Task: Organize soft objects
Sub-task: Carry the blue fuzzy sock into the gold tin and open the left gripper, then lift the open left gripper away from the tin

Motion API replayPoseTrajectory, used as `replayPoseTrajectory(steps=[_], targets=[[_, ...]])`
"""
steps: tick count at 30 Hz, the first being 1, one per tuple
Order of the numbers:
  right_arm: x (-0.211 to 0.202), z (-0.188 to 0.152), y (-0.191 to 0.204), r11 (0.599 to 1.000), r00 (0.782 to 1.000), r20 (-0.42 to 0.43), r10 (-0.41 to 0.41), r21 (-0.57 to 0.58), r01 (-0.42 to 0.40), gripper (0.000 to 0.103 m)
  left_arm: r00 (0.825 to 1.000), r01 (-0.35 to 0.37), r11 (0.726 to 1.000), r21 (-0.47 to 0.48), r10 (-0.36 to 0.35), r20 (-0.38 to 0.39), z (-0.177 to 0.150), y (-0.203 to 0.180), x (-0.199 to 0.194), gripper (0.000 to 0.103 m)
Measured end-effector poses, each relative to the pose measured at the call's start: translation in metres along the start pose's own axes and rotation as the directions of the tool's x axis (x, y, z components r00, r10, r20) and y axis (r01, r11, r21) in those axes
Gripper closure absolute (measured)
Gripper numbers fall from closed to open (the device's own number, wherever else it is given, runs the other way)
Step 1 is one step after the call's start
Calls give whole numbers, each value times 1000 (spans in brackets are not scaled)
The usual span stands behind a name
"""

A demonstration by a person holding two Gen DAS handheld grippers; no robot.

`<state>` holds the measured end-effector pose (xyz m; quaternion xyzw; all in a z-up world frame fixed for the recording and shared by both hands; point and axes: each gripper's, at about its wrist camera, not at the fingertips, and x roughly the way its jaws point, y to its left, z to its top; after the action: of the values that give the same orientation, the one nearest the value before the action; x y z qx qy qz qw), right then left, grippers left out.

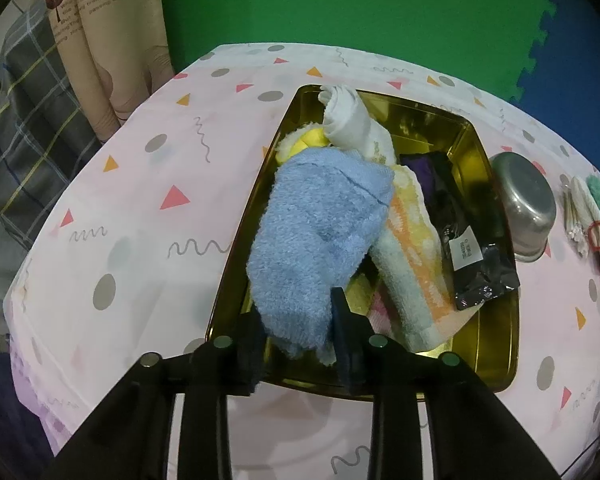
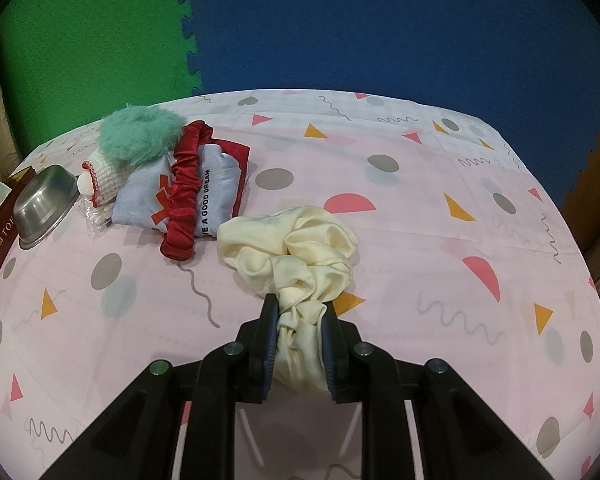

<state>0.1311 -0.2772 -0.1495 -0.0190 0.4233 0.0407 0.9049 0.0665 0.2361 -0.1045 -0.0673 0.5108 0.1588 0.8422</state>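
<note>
Right claw clamped on cream scrunchie; red scrunchie lies on folded cloth beyond.

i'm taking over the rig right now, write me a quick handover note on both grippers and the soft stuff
Left gripper: jaws loosely around the blue terry towel, which lies in the gold metal tray; grip looks released.
Right gripper: shut on the cream satin cloth, which rests bunched on the pink patterned tablecloth.
Done: blue, white rolled and orange-striped towels in the tray.
Left: cream cloth, red scrunchie, teal fluffy piece, pale blue printed cloth remain on the table.
</note>
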Motion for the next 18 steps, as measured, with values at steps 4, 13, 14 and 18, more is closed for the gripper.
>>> replayPoseTrajectory(steps=[4,13,14,18], targets=[[0,0,0,1000,1000,0,0,0,0,82,1000,4,1000,5,-4,9,-1,0,-4,71],[0,0,0,1000,1000,1,0,0,0,82,998,21,999,24,-22,61,1,-2,-25,56],[0,0,0,1000,1000,1,-1,-1,1,82,997,15,1000,26,-17,70,1,-3,-27,56],[0,0,0,1000,1000,1,-1,0,1,82,993,-3,1000,22,0,115,4,-7,-36,55]])
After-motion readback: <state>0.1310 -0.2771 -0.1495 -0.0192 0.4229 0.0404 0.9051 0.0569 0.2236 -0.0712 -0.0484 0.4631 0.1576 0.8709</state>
